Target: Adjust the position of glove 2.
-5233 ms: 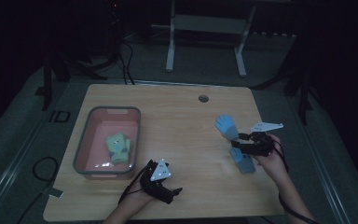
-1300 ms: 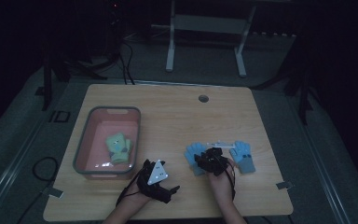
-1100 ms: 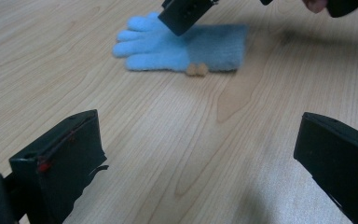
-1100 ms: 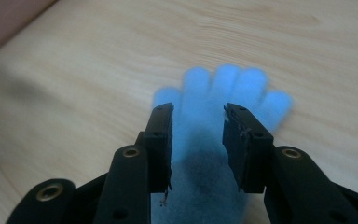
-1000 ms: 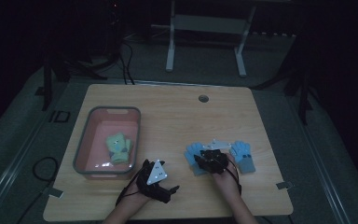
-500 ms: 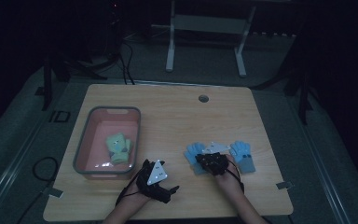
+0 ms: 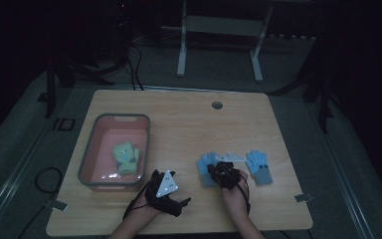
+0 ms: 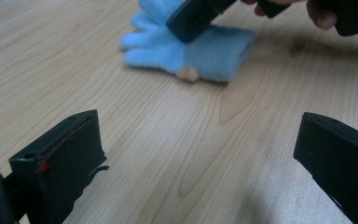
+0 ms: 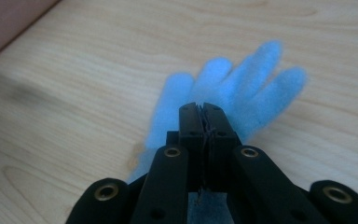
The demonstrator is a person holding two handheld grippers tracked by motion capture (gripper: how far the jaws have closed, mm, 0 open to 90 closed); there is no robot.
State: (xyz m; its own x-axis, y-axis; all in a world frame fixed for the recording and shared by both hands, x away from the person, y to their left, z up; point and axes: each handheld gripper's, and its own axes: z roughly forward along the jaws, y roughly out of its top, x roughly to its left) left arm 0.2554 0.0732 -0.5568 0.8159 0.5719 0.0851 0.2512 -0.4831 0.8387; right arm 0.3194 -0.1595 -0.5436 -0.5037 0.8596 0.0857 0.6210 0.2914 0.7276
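Pale wooden table [image 7: 179, 119]: my work surface. Pink plastic bin with grey rim [image 7: 90, 154]: holds a green knitted glove [image 7: 126, 157], apparently the drop-off. Light-blue fleece glove [image 9: 223, 88]: flat on the table; my right gripper [image 9: 200, 109] has just clamped its palm, probably for lifting. Left gripper [image 8: 200, 154]: parked, jaws wide apart, nothing between them.

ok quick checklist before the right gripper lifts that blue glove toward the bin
1. Right gripper shut: ok, its jaws have just closed.
2. Fabric pinched: cannot tell; the jaws meet over the blue glove.
3. Left gripper clear: ok, open over bare table.
4. Second blue glove out of the way: ok, lies apart.
5. Pink bin has room: ok, beside the green gloves.
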